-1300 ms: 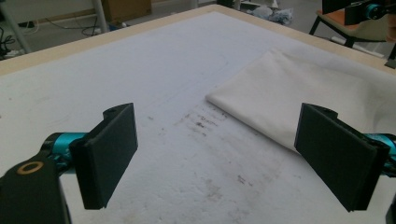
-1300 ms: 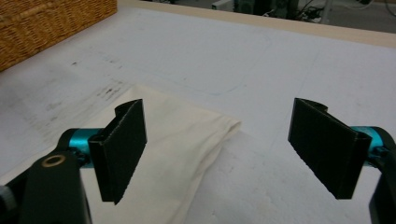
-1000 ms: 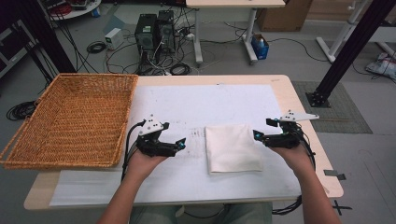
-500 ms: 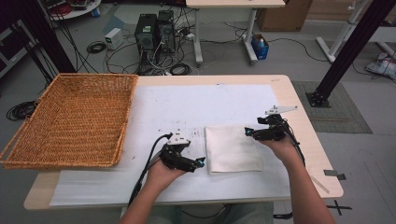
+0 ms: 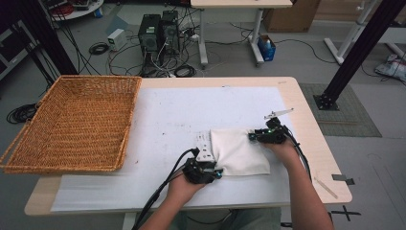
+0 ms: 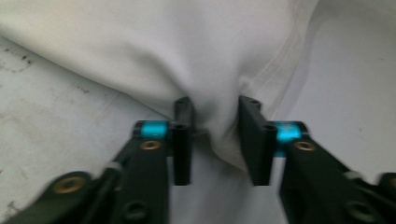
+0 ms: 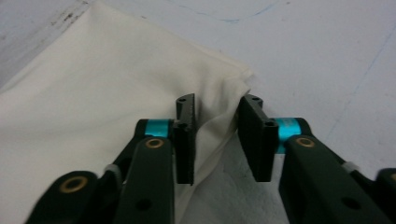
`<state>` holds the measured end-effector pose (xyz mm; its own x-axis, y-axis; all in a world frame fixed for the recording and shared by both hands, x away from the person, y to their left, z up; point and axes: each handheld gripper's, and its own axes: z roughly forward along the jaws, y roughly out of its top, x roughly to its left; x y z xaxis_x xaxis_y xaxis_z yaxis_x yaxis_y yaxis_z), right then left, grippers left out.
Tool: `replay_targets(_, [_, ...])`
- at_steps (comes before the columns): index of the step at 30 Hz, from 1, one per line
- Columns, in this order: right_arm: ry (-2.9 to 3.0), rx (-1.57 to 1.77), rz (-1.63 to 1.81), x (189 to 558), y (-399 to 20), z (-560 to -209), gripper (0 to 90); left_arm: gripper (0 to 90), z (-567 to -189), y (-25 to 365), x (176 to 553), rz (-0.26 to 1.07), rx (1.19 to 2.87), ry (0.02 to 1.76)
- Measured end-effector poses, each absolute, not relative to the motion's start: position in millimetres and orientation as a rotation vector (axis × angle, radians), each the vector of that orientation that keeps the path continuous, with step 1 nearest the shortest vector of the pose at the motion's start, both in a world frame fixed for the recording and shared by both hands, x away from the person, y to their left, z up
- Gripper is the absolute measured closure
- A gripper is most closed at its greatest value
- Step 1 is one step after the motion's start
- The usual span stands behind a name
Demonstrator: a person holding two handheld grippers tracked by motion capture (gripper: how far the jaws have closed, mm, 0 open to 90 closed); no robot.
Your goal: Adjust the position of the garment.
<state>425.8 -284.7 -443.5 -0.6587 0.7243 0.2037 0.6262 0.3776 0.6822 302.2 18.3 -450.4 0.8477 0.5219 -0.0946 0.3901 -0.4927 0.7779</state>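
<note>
High view above the near table (image 5: 306,100) edge, facing forward and down, both gripper views close along black jaws, all sharing the white cloth (image 5: 239,151) (image 6: 187,51) (image 7: 93,102).

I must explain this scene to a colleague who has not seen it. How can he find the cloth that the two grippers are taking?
Start at the big wicker basket on the table's left. To its right, on the white sheet, near the front edge, lies a folded cream cloth. It is the one soft thing there, with a black gripper at its near left and far right corners.

The folded cloth (image 5: 239,152) lies on the table (image 5: 306,120), right of centre; the basket (image 5: 72,124) sits at its left end.
</note>
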Motion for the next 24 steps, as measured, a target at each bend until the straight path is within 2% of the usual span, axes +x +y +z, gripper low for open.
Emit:
replay_targets(3, [2.503,1.238,1.163,423.3,-282.5,-442.8,81.0,76.8,-450.4,19.1,303.4,0.181,2.142,0.669])
replay_targets(7, [2.493,1.206,1.147,420.0,-278.3,-439.0,85.7,79.3,-447.9,26.3,303.8,0.188,2.138,0.666])
replay_targets(13, [2.481,1.158,1.186,415.4,-259.0,-433.2,87.6,79.3,-444.5,54.0,300.0,0.204,2.142,0.675])
replay_targets(24, [2.541,1.047,1.215,419.3,-187.8,-426.6,87.6,79.3,-440.4,114.8,287.0,0.268,2.113,0.749])
